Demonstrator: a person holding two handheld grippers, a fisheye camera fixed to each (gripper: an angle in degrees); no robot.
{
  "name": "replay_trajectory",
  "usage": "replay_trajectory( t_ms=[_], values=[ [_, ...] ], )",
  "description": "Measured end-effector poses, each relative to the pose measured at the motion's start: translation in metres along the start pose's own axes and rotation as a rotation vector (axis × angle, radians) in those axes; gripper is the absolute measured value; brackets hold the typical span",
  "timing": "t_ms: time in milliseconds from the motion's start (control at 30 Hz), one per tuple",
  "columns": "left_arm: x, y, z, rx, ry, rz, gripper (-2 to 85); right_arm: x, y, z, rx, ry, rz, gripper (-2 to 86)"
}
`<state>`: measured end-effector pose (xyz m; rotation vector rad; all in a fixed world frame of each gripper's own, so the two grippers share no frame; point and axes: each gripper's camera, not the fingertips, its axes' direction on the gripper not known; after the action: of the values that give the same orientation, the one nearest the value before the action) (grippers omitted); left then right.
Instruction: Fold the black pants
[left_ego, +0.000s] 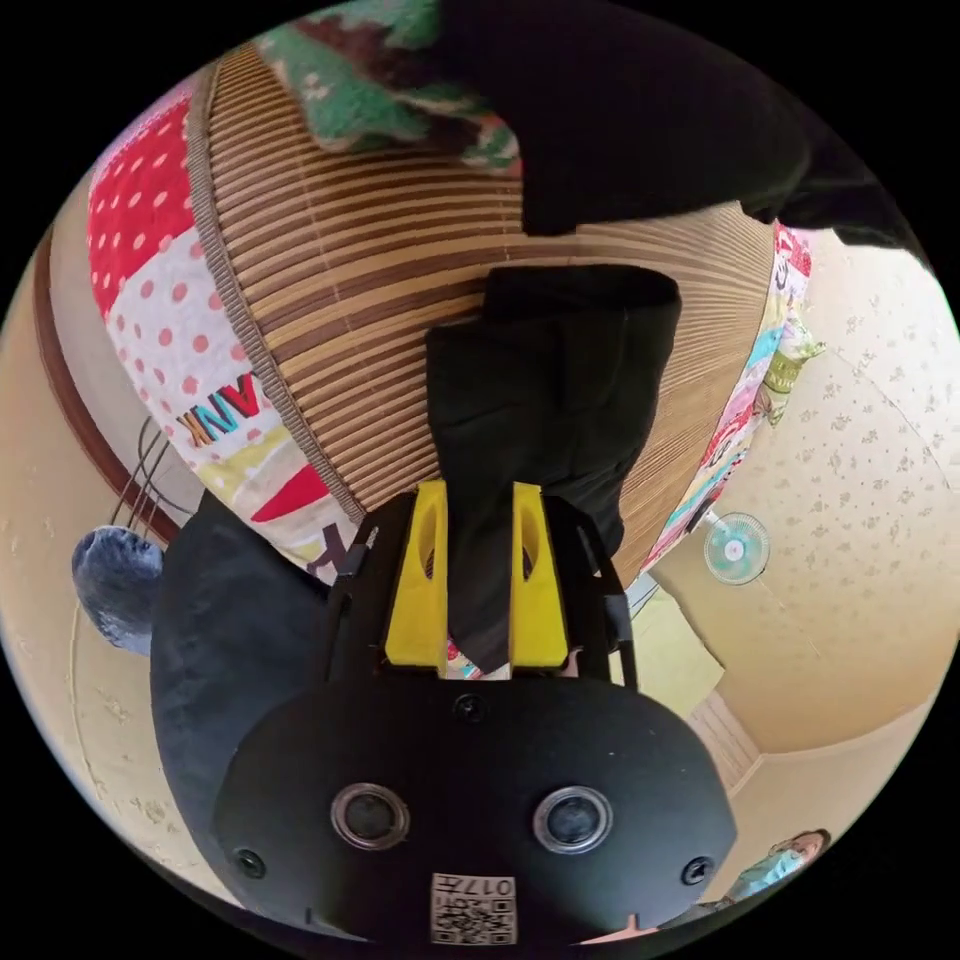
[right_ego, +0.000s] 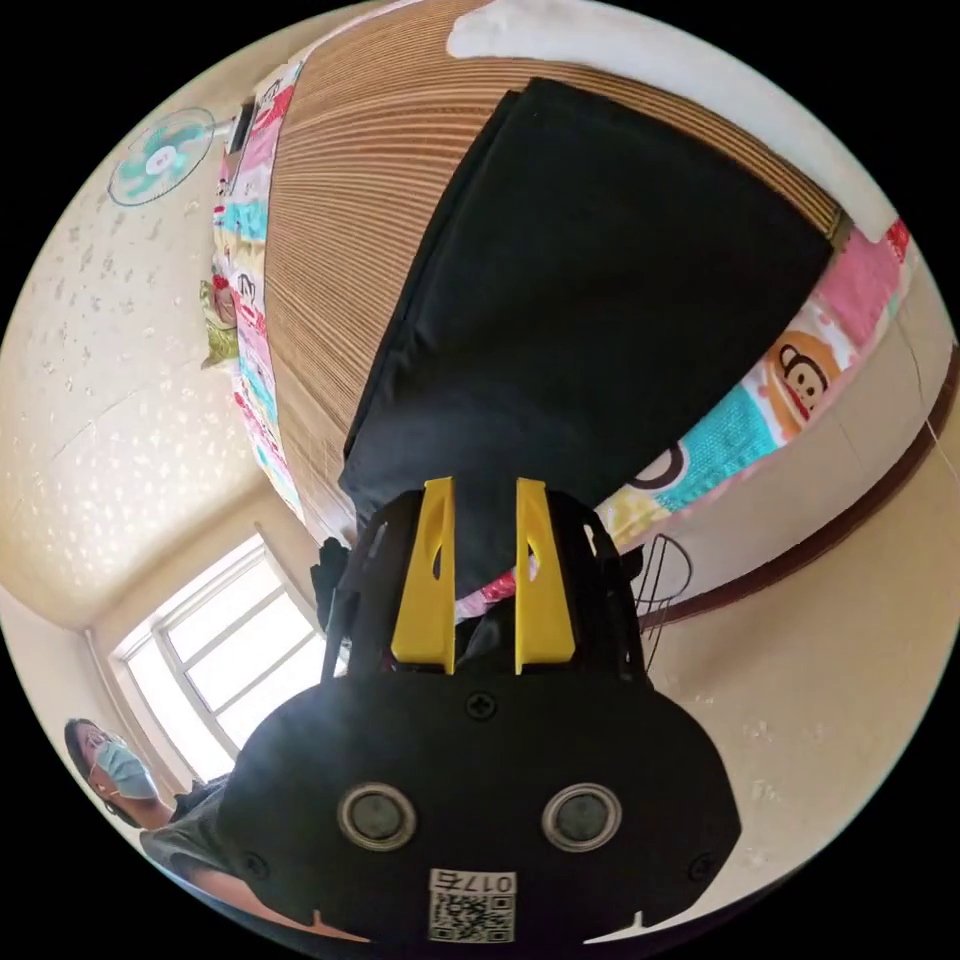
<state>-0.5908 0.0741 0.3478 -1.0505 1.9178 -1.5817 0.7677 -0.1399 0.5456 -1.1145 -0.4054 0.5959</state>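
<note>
In the left gripper view, my left gripper (left_ego: 478, 500) is clamping a fold of the black pants (left_ego: 548, 400) between its two yellow jaws; the dark cloth is running down through the narrow gap and both jaws are pressing on it. Beyond the jaw tips the pants are lying bunched in a narrow folded strip over a striped bamboo mat (left_ego: 350, 260). Past that, a second dark mass of cloth (left_ego: 640, 130) is lying over the far part of the mat, beside a green patterned fabric (left_ego: 390, 80). A patchwork quilt (left_ego: 170, 300) with red and white dots is showing under the mat's edge. Off to one side I am seeing a standing fan (left_ego: 736, 548) against a pale patterned wall.

In the right gripper view, my right gripper (right_ego: 484, 490) is also closing on an edge of the black pants (right_ego: 600, 300), with cloth sitting between the yellow jaws and both pressing on it. From there the pants are spreading out as a broad, flat panel over the bamboo mat (right_ego: 340, 250). The cartoon-printed quilt (right_ego: 790, 380) is bordering the mat, a white cloth (right_ego: 620, 40) is lying at the far end, and a window (right_ego: 230, 640) is glowing near a person (right_ego: 110, 770) at the frame's rim.
</note>
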Motion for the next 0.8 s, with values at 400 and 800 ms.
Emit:
replay_trajectory(
  t_ms=[400, 800],
  values=[
    [0.09, -0.018, -0.047, -0.22, -0.058, 0.536, 1.7, -0.005, 0.08, 0.116, -0.137, -0.1, -0.016, 6.7],
    [0.037, -0.054, -0.039, -0.12, 0.052, 0.242, 13.5, 0.01, 0.125, 0.139, -0.1, -0.282, 0.042, 6.5]
  ],
)
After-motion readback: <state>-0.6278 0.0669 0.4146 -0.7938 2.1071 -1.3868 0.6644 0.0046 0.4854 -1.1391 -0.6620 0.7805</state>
